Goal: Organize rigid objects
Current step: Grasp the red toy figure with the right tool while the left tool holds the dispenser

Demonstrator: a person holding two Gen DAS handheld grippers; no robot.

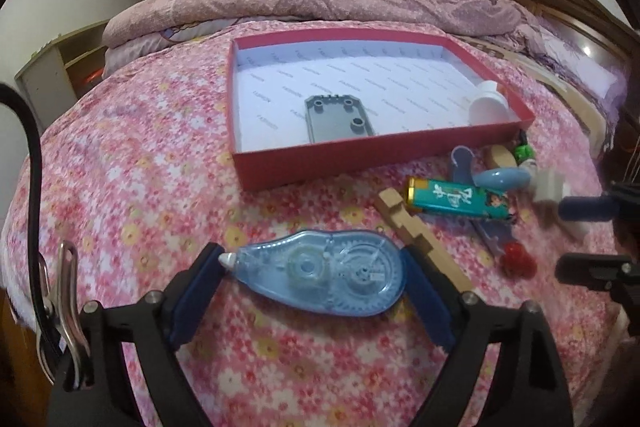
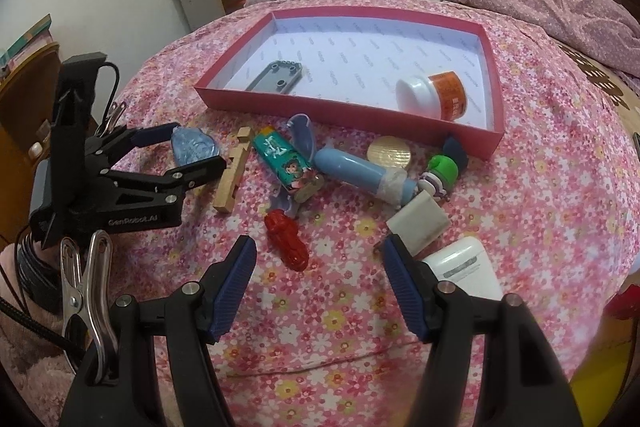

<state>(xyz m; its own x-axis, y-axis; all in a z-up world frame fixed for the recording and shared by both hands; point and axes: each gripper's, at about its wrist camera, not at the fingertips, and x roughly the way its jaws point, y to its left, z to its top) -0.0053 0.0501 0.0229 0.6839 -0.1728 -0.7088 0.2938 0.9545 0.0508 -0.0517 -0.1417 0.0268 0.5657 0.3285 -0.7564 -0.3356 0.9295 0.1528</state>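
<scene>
Tape (image 1: 320,277) sat clamped between the left gripper (image 1: 316,267) fingers; only the right view revealed the jar's (image 2: 434,97) orange label; right gripper (image 2: 320,267) gaped wide, empty.

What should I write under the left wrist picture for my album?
Left tool grips a blue correction tape near the red box.

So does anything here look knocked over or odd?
The white bottle in the red box lies on its side, not upright. In front of the box, the remaining items sit in a jumbled heap, the blue tube among them.
</scene>
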